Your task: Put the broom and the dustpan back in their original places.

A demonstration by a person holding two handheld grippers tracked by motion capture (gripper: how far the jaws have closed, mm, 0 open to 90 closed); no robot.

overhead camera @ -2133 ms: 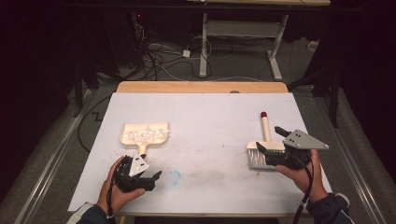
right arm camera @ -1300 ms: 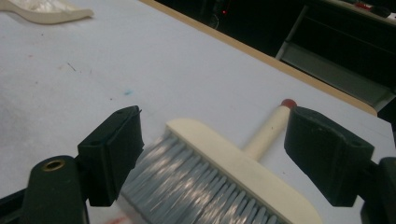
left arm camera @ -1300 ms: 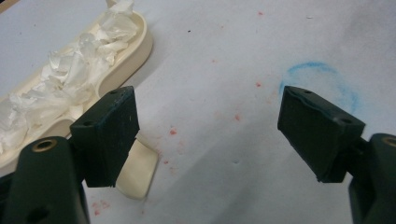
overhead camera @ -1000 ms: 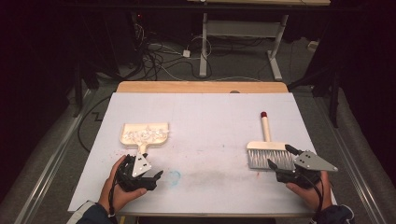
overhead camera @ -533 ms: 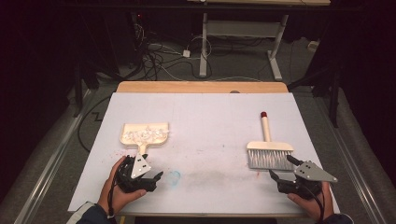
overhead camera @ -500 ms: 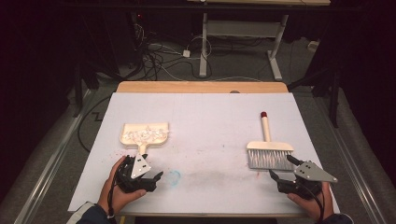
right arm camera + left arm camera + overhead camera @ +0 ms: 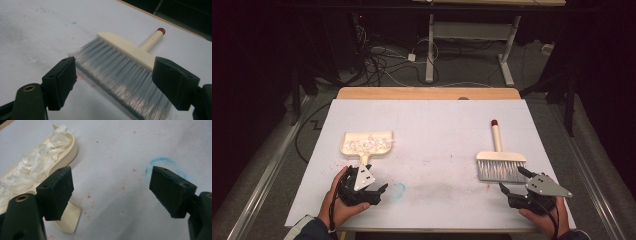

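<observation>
I held my right gripper point(image 7: 513, 181) just on the near side of the brush point(image 7: 499, 161), its jaws spread wide and holding nothing. In the right gripper view the grey bristles point(image 7: 120, 77) lay between and just beyond my two jaws, apart from both, with the cream head and the red-tipped handle point(image 7: 153, 38) pointing away from me. The brush lay flat on the white table point(image 7: 432, 125).

Well to the left of the brush, my left gripper point(image 7: 374, 186) rested low over the table, jaws also wide and empty. The cream dustpan point(image 7: 366, 144) lay just beyond it, as far from me as the brush head, its tray filled with white scraps point(image 7: 35, 167). In the left gripper view the dustpan's handle point(image 7: 68, 218) sat under my left-hand jaw, and a faint blue ring point(image 7: 162, 165) marked the table near the other jaw.
</observation>
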